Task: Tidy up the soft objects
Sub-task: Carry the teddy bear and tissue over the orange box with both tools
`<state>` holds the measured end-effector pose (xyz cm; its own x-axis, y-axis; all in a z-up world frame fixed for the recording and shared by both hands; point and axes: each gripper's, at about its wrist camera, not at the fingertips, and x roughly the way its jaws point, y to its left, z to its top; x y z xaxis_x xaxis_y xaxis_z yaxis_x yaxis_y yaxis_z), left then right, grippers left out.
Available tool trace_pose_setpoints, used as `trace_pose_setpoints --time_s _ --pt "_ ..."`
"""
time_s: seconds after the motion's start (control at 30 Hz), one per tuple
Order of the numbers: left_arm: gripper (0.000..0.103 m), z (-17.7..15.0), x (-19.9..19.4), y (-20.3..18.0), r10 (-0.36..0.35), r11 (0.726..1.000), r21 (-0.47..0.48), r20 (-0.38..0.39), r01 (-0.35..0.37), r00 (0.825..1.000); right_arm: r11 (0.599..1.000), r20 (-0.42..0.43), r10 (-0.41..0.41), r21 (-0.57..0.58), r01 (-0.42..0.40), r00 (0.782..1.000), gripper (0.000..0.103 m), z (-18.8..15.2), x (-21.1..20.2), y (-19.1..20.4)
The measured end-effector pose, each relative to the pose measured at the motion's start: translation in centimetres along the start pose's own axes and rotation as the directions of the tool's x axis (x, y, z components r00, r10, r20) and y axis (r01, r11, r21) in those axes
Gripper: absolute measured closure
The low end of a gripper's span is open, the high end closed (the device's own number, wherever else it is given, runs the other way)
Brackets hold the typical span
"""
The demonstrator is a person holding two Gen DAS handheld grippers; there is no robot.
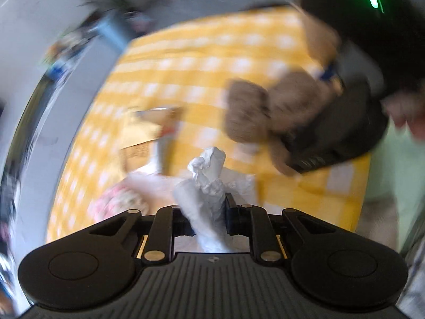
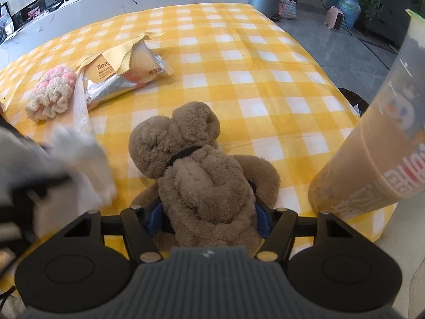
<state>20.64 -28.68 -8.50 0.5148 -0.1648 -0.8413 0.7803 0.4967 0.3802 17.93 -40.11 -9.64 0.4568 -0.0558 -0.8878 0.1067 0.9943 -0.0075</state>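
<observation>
A crumpled white tissue (image 1: 209, 183) stands up between the fingers of my left gripper (image 1: 205, 207), which is shut on it above the yellow checked tablecloth (image 1: 186, 61). In the right wrist view that gripper and the white tissue (image 2: 79, 156) show as a blur at the left edge. A brown teddy bear (image 2: 196, 164) lies on the cloth with its head pointing away. My right gripper (image 2: 207, 219) is closed around its body, the blue pads (image 2: 154, 218) pressing its sides. The bear (image 1: 255, 111) also shows blurred in the left wrist view.
A pink and cream knitted piece (image 2: 51, 93), a paper slip (image 2: 79, 101), a silver snack packet (image 2: 124, 77) and a yellow cloth (image 2: 127, 50) lie at the left. A tall drink cup (image 2: 372, 154) stands close on the right, near the table's edge.
</observation>
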Motion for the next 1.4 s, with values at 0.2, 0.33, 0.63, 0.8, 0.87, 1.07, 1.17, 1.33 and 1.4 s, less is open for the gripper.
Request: trace_pose_setpoints --time_s 0.2,0.33,0.63,0.8,0.87,1.07,1.17,1.33,1.4 --pt "0.082 -1.1 -5.3 5.1 -0.063 0.957 -0.269 0.163 0.106 0.985 1.0 0.008 0.007 0.03 -0.007 1.0 0.04 0.1 -0.4 -0.5" --pt "0.082 -2.6 -8.2 7.2 -0.102 0.909 -0.36 0.299 0.211 0.949 0.999 0.009 -0.006 0.042 0.006 1.0 0.04 0.1 -0.5 -0.7" --pt "0.082 -5.6 -12.8 9.8 -0.081 0.787 -0.518 0.45 0.334 0.889 0.997 0.051 0.024 0.076 -0.028 0.998 0.041 0.3 -1.4 -1.1" --pt "0.082 -7.3 -16.5 10.5 0.015 0.752 -0.597 0.438 0.278 0.899 0.981 0.152 0.135 0.12 -0.154 0.979 0.041 0.6 -3.9 -1.6" --pt "0.082 -8.2 -17.9 10.9 0.038 0.746 -0.611 0.436 0.265 0.899 0.97 0.196 0.185 0.122 -0.212 0.963 0.041 0.7 -5.0 -1.3" --pt "0.082 -12.0 -22.7 11.0 0.257 0.766 -0.639 0.411 0.075 0.875 0.92 0.315 0.345 0.072 -0.385 0.884 0.041 0.9 -8.7 0.6" --pt "0.082 -14.3 -24.6 11.0 0.325 0.745 -0.667 0.383 0.015 0.864 0.871 0.363 0.446 0.036 -0.491 0.818 0.041 1.2 -10.5 2.1" --pt "0.082 -19.2 -27.2 11.7 0.451 0.623 -0.781 0.316 -0.04 0.835 0.738 0.398 0.652 -0.139 -0.66 0.646 0.041 1.4 -14.4 5.7" --pt "0.082 -21.1 -27.7 12.2 0.489 0.571 -0.819 0.289 -0.051 0.823 0.693 0.397 0.702 -0.186 -0.697 0.592 0.041 1.5 -15.7 7.4"
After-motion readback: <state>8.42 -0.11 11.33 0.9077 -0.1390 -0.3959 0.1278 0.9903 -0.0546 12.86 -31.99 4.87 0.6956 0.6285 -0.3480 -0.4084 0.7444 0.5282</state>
